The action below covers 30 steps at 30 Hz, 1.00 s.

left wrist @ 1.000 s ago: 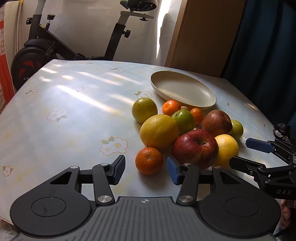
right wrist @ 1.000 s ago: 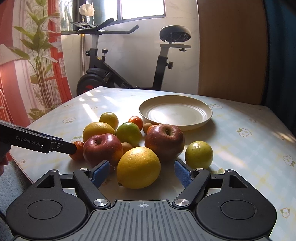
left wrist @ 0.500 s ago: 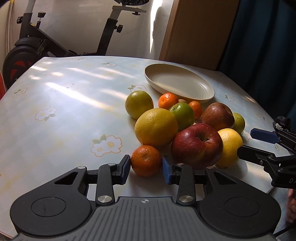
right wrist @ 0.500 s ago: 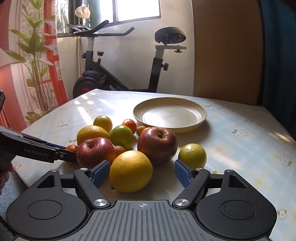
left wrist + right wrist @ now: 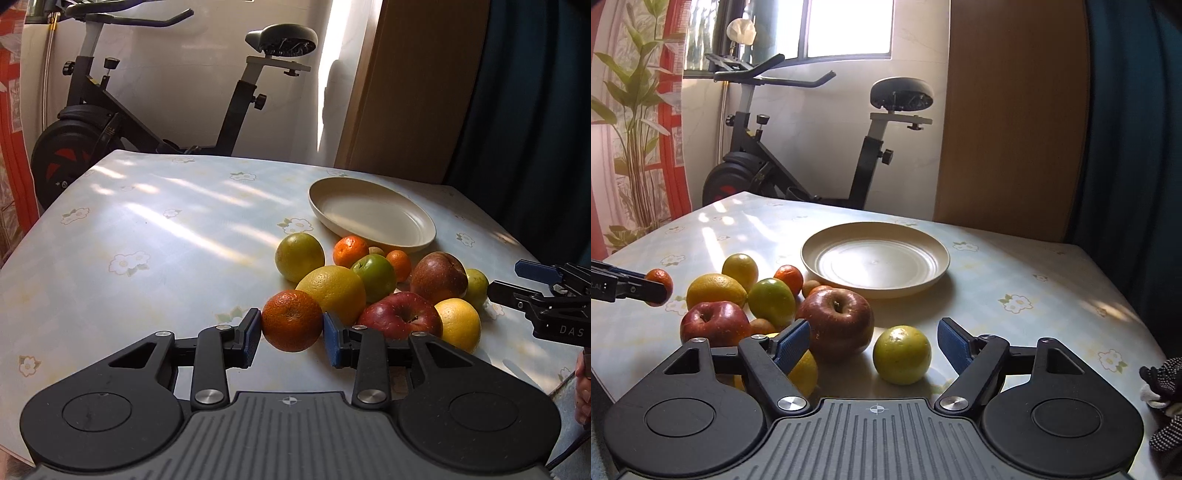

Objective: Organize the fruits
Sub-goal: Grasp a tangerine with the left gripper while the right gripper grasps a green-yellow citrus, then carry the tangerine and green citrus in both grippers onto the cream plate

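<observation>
My left gripper (image 5: 291, 332) is shut on a small mandarin (image 5: 292, 319) and holds it lifted above the table; it also shows in the right wrist view (image 5: 660, 280). A pile of fruit lies on the flowered table: a large yellow orange (image 5: 334, 290), a red apple (image 5: 400, 315), a darker apple (image 5: 838, 318), a green citrus (image 5: 902, 354) and others. The empty cream plate (image 5: 373, 214) stands just behind the pile. My right gripper (image 5: 873, 341) is open, low at the pile's near side, with the green citrus and the darker apple between its fingers.
An exercise bike (image 5: 798, 155) stands behind the table. A wooden panel (image 5: 1012, 122) and a dark curtain (image 5: 1134, 147) are at the back right. The table's front edge runs close under both grippers.
My left gripper closed on the mandarin and lifted it off the table. My right gripper moved forward and right, past the yellow orange, so the green citrus now lies between its fingers.
</observation>
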Each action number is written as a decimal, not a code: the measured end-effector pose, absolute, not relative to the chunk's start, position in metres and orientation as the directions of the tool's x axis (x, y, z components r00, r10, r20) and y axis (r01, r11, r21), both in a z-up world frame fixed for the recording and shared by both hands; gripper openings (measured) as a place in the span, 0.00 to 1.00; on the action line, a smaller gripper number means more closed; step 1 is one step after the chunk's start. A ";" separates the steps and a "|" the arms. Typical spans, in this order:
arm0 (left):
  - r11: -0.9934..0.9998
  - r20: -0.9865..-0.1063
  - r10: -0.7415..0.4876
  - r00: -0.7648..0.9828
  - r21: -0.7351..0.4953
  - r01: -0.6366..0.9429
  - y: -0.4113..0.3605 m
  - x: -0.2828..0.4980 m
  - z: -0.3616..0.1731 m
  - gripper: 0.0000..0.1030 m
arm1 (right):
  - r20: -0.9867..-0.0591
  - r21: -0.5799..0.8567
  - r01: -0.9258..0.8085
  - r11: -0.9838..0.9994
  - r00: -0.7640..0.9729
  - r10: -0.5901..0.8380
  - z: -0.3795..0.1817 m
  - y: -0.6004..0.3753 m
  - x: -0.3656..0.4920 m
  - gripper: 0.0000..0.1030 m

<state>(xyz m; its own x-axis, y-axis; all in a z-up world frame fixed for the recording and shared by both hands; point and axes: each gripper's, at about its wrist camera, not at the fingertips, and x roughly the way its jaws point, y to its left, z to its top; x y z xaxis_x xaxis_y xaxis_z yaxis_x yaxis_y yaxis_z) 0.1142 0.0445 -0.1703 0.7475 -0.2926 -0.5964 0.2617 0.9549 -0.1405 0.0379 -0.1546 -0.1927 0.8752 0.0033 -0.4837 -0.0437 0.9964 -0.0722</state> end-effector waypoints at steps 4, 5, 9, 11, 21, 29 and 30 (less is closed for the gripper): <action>0.959 -0.585 -0.282 0.760 -0.156 0.236 0.051 0.116 -0.165 0.37 | -0.527 -0.106 -0.035 0.994 0.849 -0.026 -0.203 -0.164 0.050 0.61; 0.960 -0.585 -0.278 0.762 -0.157 0.230 0.052 0.117 -0.164 0.37 | -0.533 -0.102 -0.039 0.994 0.846 -0.022 -0.205 -0.166 0.052 0.60; 0.963 -0.589 -0.269 0.762 -0.166 0.212 0.053 0.122 -0.163 0.37 | -0.560 -0.102 -0.066 0.993 0.828 -0.002 -0.215 -0.170 0.063 0.54; 0.964 -0.592 -0.264 0.762 -0.170 0.203 0.053 0.125 -0.162 0.37 | -0.575 -0.103 -0.082 0.991 0.818 0.008 -0.218 -0.170 0.069 0.52; 0.966 -0.592 -0.258 0.764 -0.158 0.205 0.051 0.129 -0.158 0.37 | -0.609 -0.025 -0.119 0.993 0.789 0.079 -0.221 -0.178 0.082 0.42; 0.958 -0.573 -0.287 0.767 -0.162 0.238 0.047 0.145 -0.142 0.37 | -0.578 0.034 -0.088 0.996 0.811 0.091 -0.197 -0.199 0.087 0.41; 0.957 -0.571 -0.290 0.768 -0.161 0.242 0.046 0.147 -0.141 0.37 | -0.571 0.033 -0.087 0.996 0.816 0.090 -0.193 -0.202 0.090 0.41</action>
<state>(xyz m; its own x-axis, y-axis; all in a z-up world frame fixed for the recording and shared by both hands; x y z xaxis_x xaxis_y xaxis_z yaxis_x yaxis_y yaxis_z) 0.1468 0.0462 -0.1405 0.7680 -0.2904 -0.5708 0.2421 0.9568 -0.1610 0.0897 -0.2016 -0.1925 0.8159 0.0904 -0.5711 -0.0871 0.9956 0.0332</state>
